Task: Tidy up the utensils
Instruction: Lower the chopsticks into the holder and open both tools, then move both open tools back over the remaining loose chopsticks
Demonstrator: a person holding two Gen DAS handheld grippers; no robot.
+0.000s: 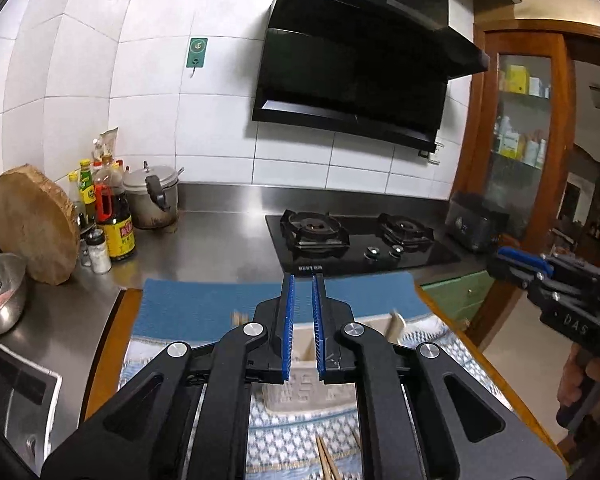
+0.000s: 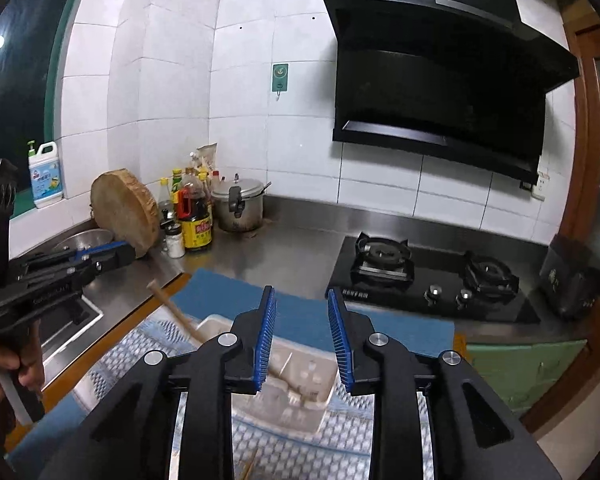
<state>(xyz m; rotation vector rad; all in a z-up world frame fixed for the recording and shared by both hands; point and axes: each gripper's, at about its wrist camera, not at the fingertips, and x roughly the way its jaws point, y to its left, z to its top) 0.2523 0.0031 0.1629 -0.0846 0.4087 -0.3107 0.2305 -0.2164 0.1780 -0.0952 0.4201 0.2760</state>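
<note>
Small kitchen, white tiled walls, a big black range hood (image 2: 440, 80) over a two-burner gas hob (image 2: 432, 280) set into a stainless steel counter (image 1: 220, 240). In the back corner sit a round wooden chopping block (image 1: 32, 224) leaning on the wall, a cluster of sauce bottles (image 1: 114, 216) and a dented pressure cooker (image 1: 152, 196). Wood-framed glass cabinet (image 1: 520, 120) off to the right.

In front there's a table with a blue mat (image 1: 204, 304) and a blue-and-white checked cloth (image 2: 148, 344). A pale plastic utensil tray (image 2: 300, 376) sits on the cloth with a wooden spoon (image 2: 176, 312) sticking up out of it, handle tilted left. Loose chopsticks (image 1: 326, 460) lie on the cloth nearer the person.

Left gripper (image 1: 303, 280) is almost closed, just a narrow slit, nothing in it. Right gripper (image 2: 302, 296) is partly open and empty, hanging above the tray.
</note>
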